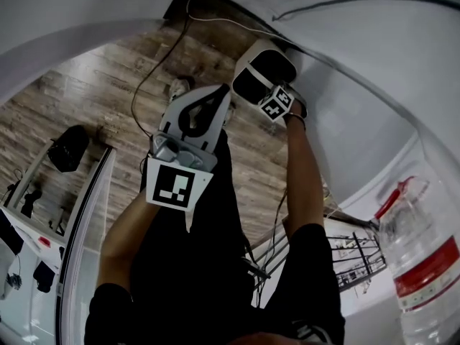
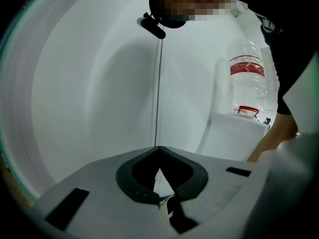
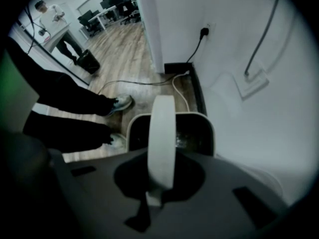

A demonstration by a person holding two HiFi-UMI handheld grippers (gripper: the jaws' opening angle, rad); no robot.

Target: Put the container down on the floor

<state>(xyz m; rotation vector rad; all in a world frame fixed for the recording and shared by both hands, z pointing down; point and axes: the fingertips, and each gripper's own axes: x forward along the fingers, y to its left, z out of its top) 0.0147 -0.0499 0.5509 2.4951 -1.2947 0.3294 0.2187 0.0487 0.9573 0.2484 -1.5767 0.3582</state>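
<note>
The container (image 1: 253,85) is a white bin with a dark inside and a white strap handle (image 3: 162,133) across its top. My right gripper (image 3: 158,193) is shut on that handle, and the bin's rim (image 3: 209,128) shows just beyond the jaws, close to the white wall and over the wooden floor. Whether its base touches the floor I cannot tell. In the head view my right gripper (image 1: 267,81) is at upper centre on the bin. My left gripper (image 1: 227,92) is beside it to the left, jaws together and empty, and its own view (image 2: 159,156) faces a white wall.
A large water bottle (image 1: 424,257) with a red label stands on a white dispenser at the right. A wire rack (image 1: 356,254) is below it. Cables (image 3: 149,82) run across the floor to a wall plug (image 3: 204,32). My shoes (image 3: 119,102) are left of the bin. A black bag (image 1: 68,148) lies far left.
</note>
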